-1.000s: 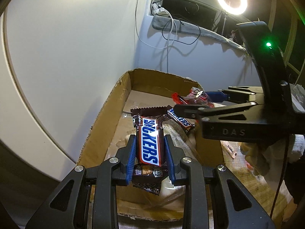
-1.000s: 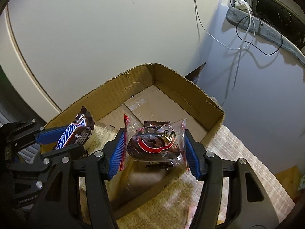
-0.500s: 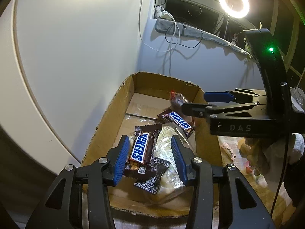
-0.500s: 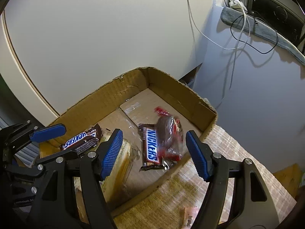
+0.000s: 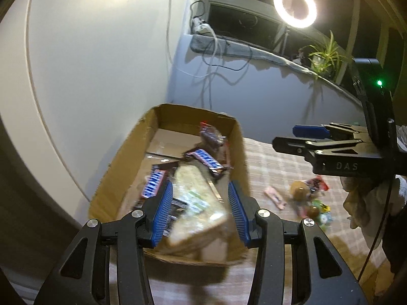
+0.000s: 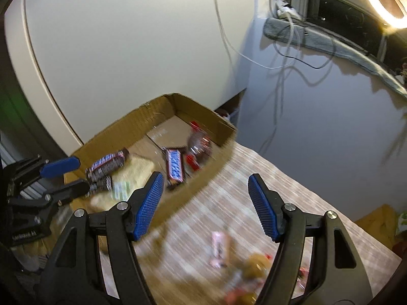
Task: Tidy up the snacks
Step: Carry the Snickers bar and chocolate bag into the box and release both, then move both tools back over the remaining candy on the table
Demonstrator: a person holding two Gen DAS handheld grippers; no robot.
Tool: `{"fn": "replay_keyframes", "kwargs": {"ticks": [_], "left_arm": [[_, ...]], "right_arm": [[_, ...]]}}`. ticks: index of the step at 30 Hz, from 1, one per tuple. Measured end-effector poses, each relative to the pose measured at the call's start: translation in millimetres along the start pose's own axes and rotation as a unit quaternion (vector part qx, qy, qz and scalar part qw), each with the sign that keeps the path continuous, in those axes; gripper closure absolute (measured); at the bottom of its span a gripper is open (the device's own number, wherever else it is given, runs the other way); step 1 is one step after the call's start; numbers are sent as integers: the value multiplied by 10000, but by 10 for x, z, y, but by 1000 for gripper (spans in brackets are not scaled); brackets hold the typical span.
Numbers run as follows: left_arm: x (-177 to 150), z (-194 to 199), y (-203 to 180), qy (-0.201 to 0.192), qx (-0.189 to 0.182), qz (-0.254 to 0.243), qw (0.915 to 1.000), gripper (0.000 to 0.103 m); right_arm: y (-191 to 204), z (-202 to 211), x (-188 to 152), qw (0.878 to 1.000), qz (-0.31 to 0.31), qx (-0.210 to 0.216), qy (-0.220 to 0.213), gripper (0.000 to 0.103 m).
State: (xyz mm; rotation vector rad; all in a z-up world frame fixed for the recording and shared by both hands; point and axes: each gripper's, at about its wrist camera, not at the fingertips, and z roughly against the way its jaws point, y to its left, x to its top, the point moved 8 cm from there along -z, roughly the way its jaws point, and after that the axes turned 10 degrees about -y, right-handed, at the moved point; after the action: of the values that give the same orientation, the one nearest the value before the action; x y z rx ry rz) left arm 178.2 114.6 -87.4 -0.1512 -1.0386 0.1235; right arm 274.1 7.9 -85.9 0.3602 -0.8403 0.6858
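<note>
Now I am hovering both tongs spread and empty: my right tongs [image 6: 203, 203] are nearer the pink snack packet [image 6: 219, 248], lying just below them on the checked desk [image 6: 254, 178], long axis running away from me; my left tongs [image 5: 201, 208] are over the cardboard box [image 5: 122, 157].

I see a pale curved wall [image 5: 96, 58] meeting a bluish wall [image 5: 254, 96] below a dark window [image 5: 244, 23]; a glowing ring light [image 5: 295, 6], a green potted plant [image 5: 325, 56] and loose white cables [image 6: 279, 50].
</note>
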Motion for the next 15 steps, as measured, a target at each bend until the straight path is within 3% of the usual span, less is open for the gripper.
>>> {"fn": "replay_keyframes", "kwargs": {"ticks": [15], "left_arm": [[-261,-86,-920,271,-760,-321,9962,59]], "right_arm": [[-895,768,-828,9969,-328,-665,277,31]]}}
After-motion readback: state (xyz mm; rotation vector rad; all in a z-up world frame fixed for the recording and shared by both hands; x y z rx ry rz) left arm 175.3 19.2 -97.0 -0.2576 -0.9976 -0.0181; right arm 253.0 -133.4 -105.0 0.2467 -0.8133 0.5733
